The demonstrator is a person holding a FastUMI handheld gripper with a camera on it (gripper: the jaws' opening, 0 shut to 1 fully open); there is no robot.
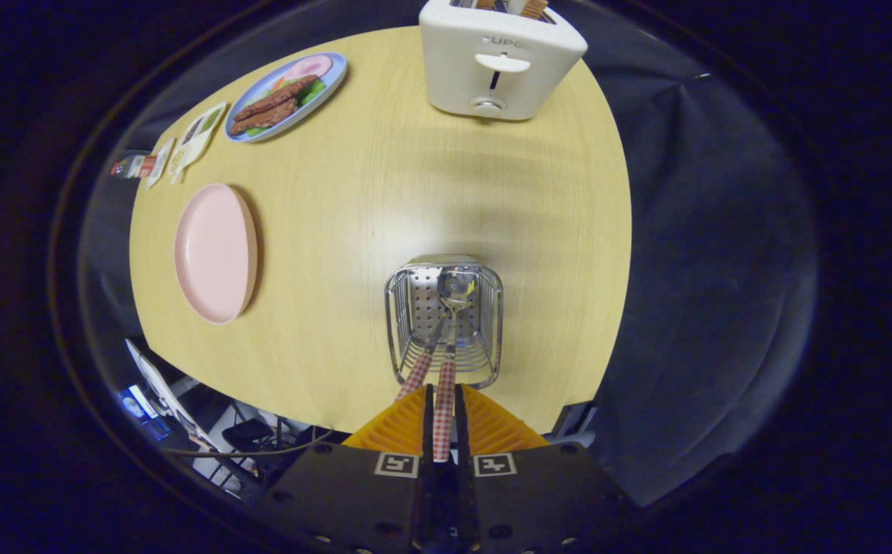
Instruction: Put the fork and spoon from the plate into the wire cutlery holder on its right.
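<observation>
My gripper [443,400] is shut on the checked handle of the spoon [453,296], whose steel bowl hangs down inside the wire cutlery holder [492,323] just ahead of the fingers. A second checked handle, the fork [417,373], leans out of the holder to the left of the spoon, its head hidden inside. The pink plate [215,252] lies bare on the table to the holder's left.
A white toaster [496,61] with bread in its slots stands at the table's far edge. A blue plate of food [285,96] and several sauce packets [184,150] lie far left. The wooden table [415,177] ends just past the holder on the right.
</observation>
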